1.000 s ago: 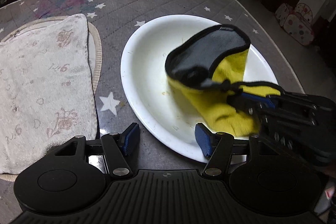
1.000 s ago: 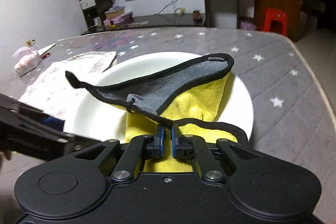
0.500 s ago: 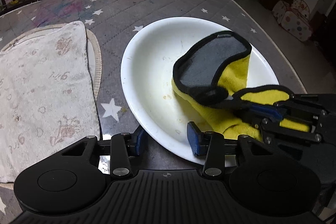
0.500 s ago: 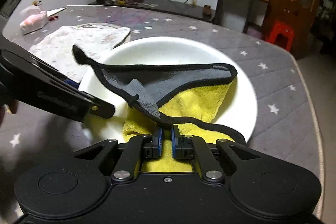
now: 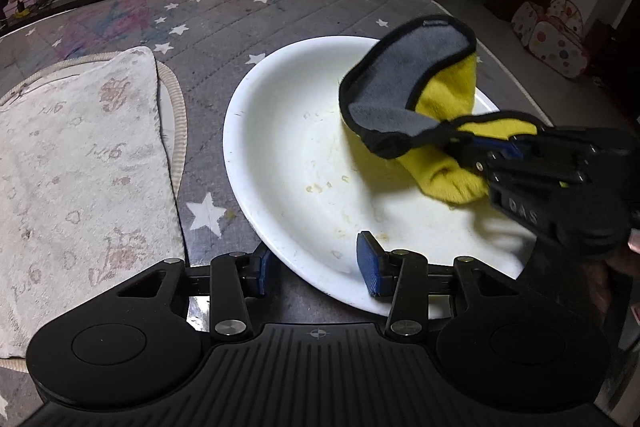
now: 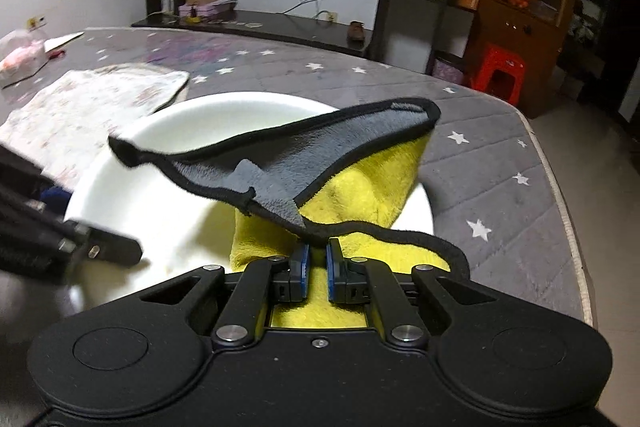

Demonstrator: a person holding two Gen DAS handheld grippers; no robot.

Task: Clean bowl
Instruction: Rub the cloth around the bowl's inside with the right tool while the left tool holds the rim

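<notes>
Here the right tool (image 6: 316, 261) pinches the yellow-and-grey cloth (image 6: 320, 171) over the white bowl (image 5: 320, 163) on the star-patterned worktop (image 5: 208, 27); the left tool (image 5: 316, 263) (pads spread) straddles the bowl's near rim, not visibly clamped

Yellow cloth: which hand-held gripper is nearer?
Right. The right hand-held gripper is clamped on the yellow cloth; the left hand-held gripper straddles the bowl rim, apart from it.

Bowl (image 5: 256, 147) near rim behind left tool (image 5: 316, 267).
</notes>
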